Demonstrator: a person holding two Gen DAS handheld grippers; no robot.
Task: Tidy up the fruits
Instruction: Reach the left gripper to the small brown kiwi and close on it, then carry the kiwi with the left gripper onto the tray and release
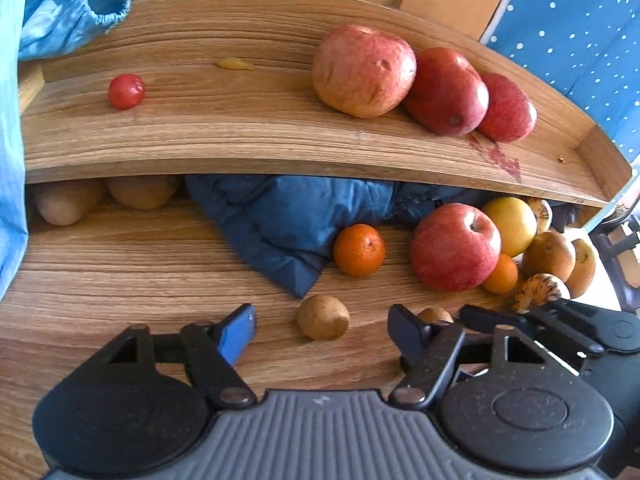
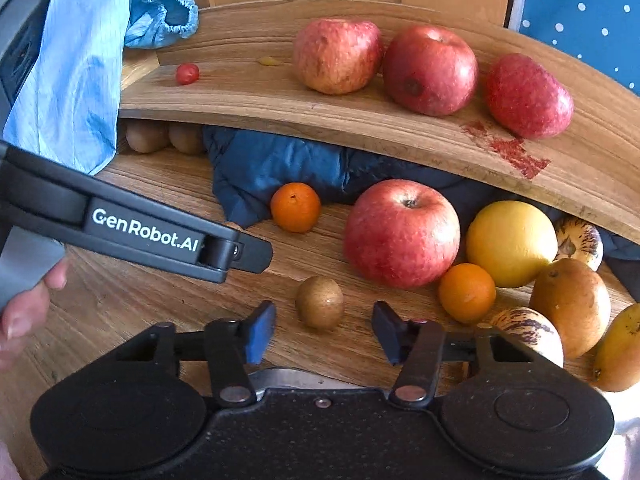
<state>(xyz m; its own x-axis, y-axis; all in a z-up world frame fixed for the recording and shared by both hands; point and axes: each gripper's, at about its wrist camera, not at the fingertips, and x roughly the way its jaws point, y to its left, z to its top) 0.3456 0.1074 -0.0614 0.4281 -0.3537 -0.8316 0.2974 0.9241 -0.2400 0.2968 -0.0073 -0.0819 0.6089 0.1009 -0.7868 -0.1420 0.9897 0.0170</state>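
My left gripper is open low over the wooden table, with a brown kiwi lying between its fingertips, untouched. A second kiwi peeks out behind its right finger. My right gripper is open too, a kiwi just ahead of its gap. Beyond lie a tangerine, a big red apple, a yellow fruit and another tangerine. Three red apples sit on the raised wooden shelf.
A cherry tomato lies on the shelf's left. Blue quilted cloth and more kiwis sit under the shelf. Striped and orange-brown fruits crowd the right. A light blue sleeve hangs left. The left gripper's body crosses the right wrist view.
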